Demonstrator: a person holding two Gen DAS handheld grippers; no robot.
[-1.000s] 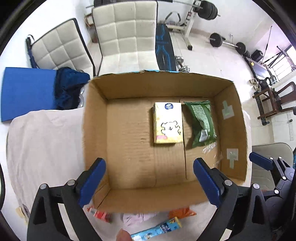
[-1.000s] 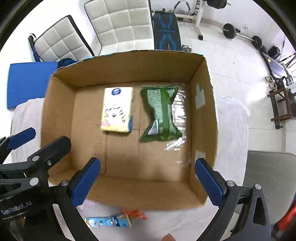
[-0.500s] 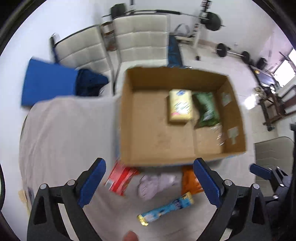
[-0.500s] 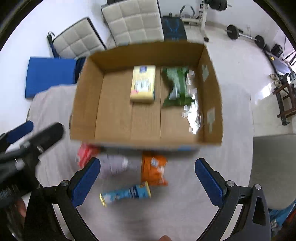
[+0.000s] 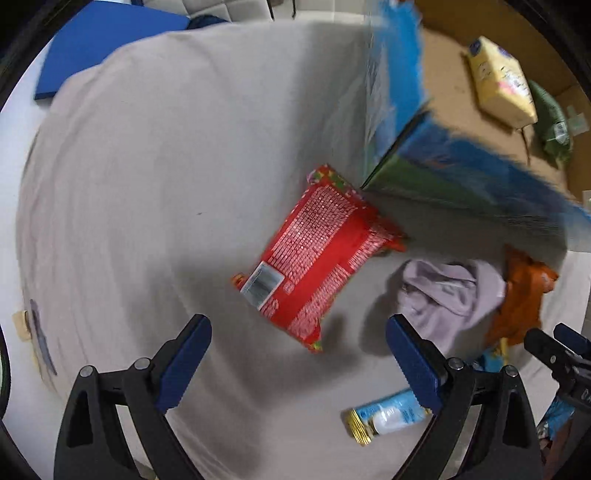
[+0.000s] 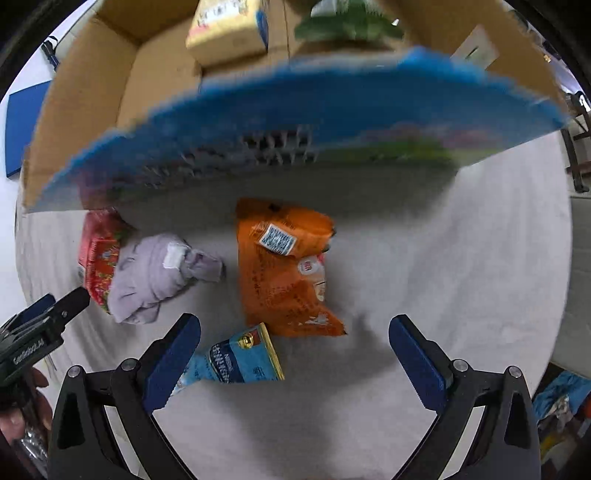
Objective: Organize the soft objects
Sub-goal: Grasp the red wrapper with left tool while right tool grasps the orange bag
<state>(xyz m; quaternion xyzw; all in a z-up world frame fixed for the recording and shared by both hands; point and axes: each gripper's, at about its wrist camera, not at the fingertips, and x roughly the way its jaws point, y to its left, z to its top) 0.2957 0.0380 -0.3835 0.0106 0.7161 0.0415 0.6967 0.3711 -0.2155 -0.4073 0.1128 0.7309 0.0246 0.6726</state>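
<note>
A red snack pack (image 5: 317,254) lies on the white cloth just ahead of my open, empty left gripper (image 5: 297,363). A lilac cloth bundle (image 5: 447,295) and an orange pack (image 5: 521,295) lie to its right. In the right wrist view the orange pack (image 6: 284,269) lies ahead of my open, empty right gripper (image 6: 293,362), with a blue and white tube pack (image 6: 236,360) by the left finger and the lilac bundle (image 6: 155,277) and red pack (image 6: 98,254) at left. The cardboard box (image 6: 325,122) stands behind them, holding a yellow pack (image 6: 229,33) and a green bag (image 6: 343,22).
The box's outside wall is printed blue and green (image 5: 461,173) and stands close over the loose items. The white cloth (image 5: 147,166) covers the table. A blue mat (image 5: 99,44) lies beyond the far left edge. The left gripper's tip (image 6: 44,321) shows at left in the right wrist view.
Both grippers have pulled back from over the box and dropped low toward the cloth. The loose packs in front of the box now fill both views. Both grippers stay open.
</note>
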